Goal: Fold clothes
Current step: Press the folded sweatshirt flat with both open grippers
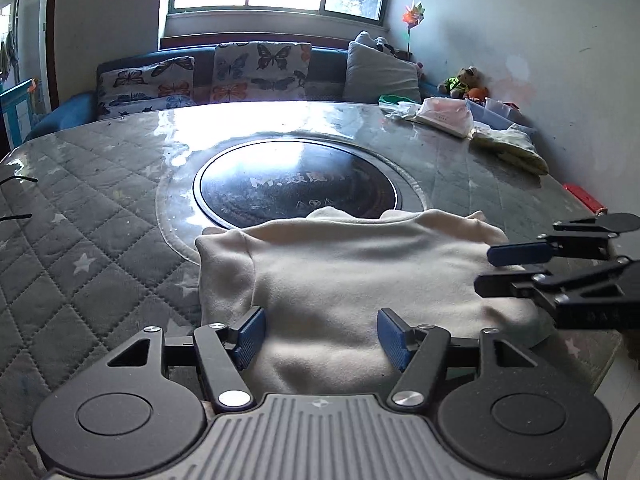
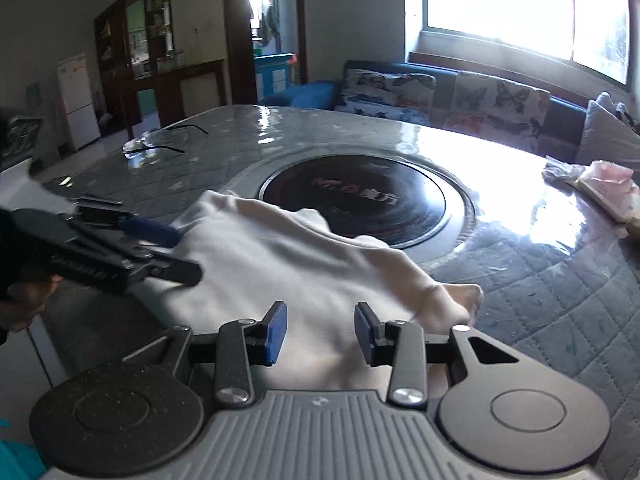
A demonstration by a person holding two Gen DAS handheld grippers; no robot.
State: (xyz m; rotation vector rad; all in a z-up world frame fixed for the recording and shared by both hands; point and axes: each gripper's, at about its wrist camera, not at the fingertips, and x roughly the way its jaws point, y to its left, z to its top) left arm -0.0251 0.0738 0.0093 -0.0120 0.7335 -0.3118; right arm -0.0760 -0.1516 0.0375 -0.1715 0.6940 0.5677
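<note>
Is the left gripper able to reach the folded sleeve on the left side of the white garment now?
Probably yes. The left gripper is open over the white garment, the folded sleeve lies just beside it with nothing between, and the right gripper is at the opposite edge.

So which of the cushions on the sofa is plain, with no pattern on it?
The grey cushion at the right end of the sofa, nearest the wall. The other two cushions are printed with butterflies.

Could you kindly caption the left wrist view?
Open left gripper over a cream garment on the table.
</note>
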